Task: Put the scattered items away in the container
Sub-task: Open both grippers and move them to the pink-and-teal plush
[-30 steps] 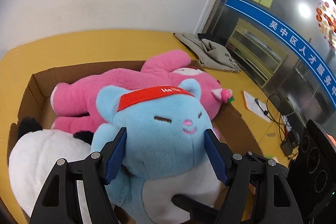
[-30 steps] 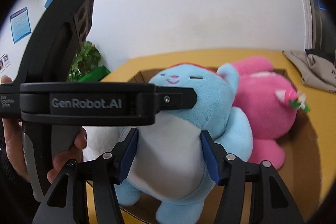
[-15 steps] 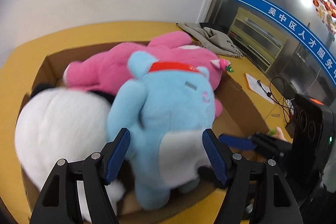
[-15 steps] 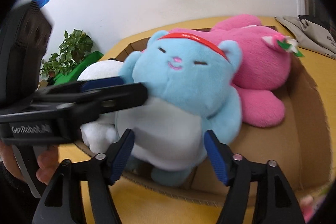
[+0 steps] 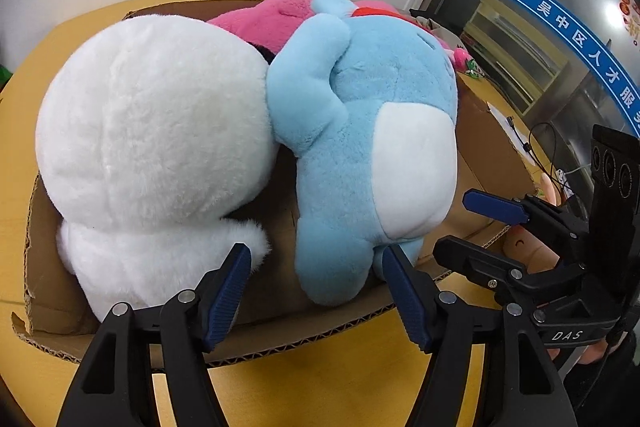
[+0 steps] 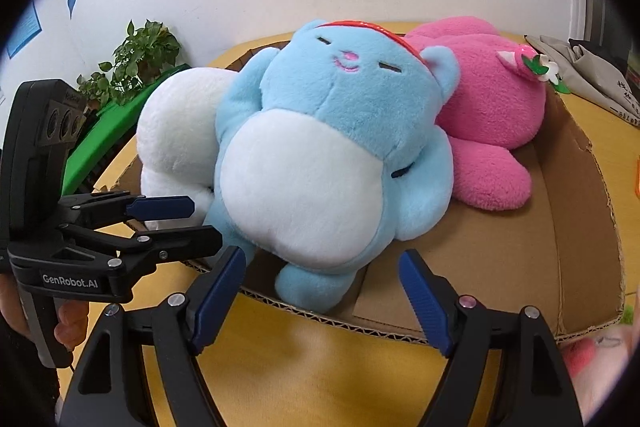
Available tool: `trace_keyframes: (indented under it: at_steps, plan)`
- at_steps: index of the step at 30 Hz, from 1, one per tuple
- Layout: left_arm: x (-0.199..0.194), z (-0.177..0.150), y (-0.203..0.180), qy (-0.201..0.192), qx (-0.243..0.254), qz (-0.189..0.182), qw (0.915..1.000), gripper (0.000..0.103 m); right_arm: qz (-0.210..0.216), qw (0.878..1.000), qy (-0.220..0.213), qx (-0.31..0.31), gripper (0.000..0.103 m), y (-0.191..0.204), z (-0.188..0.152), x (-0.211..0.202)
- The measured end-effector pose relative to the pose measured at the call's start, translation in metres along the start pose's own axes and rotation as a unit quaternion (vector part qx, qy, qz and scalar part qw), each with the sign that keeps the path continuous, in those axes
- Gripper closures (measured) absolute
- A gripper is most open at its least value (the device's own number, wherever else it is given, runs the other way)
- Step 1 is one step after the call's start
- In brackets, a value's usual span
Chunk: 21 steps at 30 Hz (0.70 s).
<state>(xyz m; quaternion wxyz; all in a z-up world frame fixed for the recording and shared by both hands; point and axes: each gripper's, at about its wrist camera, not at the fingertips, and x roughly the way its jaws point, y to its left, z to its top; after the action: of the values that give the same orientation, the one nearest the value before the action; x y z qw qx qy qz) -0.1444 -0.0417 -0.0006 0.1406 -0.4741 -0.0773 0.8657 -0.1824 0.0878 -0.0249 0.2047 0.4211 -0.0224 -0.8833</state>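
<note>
A blue plush cat (image 5: pixel 360 131) with a white belly and red headband lies on its back in the cardboard box (image 5: pixel 280 331), also shown in the right wrist view (image 6: pixel 328 147). A white plush (image 5: pixel 152 131) lies at its left and a pink plush (image 6: pixel 488 115) behind it, all inside the box (image 6: pixel 500 251). My left gripper (image 5: pixel 316 291) is open and empty, just outside the box's near wall. My right gripper (image 6: pixel 322 291) is open and empty, in front of the blue plush's feet. Each gripper shows in the other's view, the left (image 6: pixel 168 223) and the right (image 5: pixel 472 223).
The box sits on a yellow table (image 6: pixel 300 367). A grey cloth bag (image 6: pixel 592 75) lies at the far right. A potted plant (image 6: pixel 136 55) and green object stand at the left. Cables and paper (image 5: pixel 516 131) lie right of the box. A small pink item (image 6: pixel 584 355) lies near the box's right corner.
Both grippers have let go of the blue plush and pulled back out of the box. The plush has dropped onto its back inside the box beside the white one.
</note>
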Motion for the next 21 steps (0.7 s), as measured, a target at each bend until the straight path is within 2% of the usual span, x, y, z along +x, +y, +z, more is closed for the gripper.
trace_keyframes:
  at_steps: [3,5,6,8,10,12,16,21]
  plan:
    - [-0.008,-0.002,-0.002,-0.01,-0.004,0.009,0.9999,0.03,-0.029,0.999,-0.02,-0.005,0.024,-0.001,0.005,-0.015]
    - [-0.021,0.001,-0.002,-0.026,-0.015,0.022,0.9993,0.023,-0.038,0.998,-0.048,-0.003,0.023,-0.002,0.013,-0.034]
    - [-0.033,0.003,-0.005,-0.045,-0.022,0.031,0.9982,0.02,-0.049,0.997,-0.066,-0.002,0.022,-0.003,0.015,-0.046]
    - [-0.061,0.008,-0.013,-0.092,-0.024,0.051,0.9942,0.007,-0.075,0.992,-0.102,-0.006,0.019,-0.002,0.02,-0.069]
    - [-0.094,0.013,-0.026,-0.143,-0.016,0.077,0.9865,0.0,-0.092,0.987,-0.131,-0.014,0.018,0.001,0.021,-0.09]
    - [-0.123,0.016,-0.039,-0.175,-0.006,0.094,0.9801,0.0,-0.105,0.983,-0.148,-0.024,0.016,0.007,0.024,-0.105]
    - [-0.155,0.015,-0.052,-0.189,0.017,0.11,0.9757,0.0,-0.113,0.98,-0.159,-0.031,0.016,0.016,0.025,-0.114]
    - [-0.156,0.001,-0.056,-0.179,0.024,0.122,0.976,0.0,-0.116,0.98,-0.159,-0.017,0.016,0.021,0.021,-0.118]
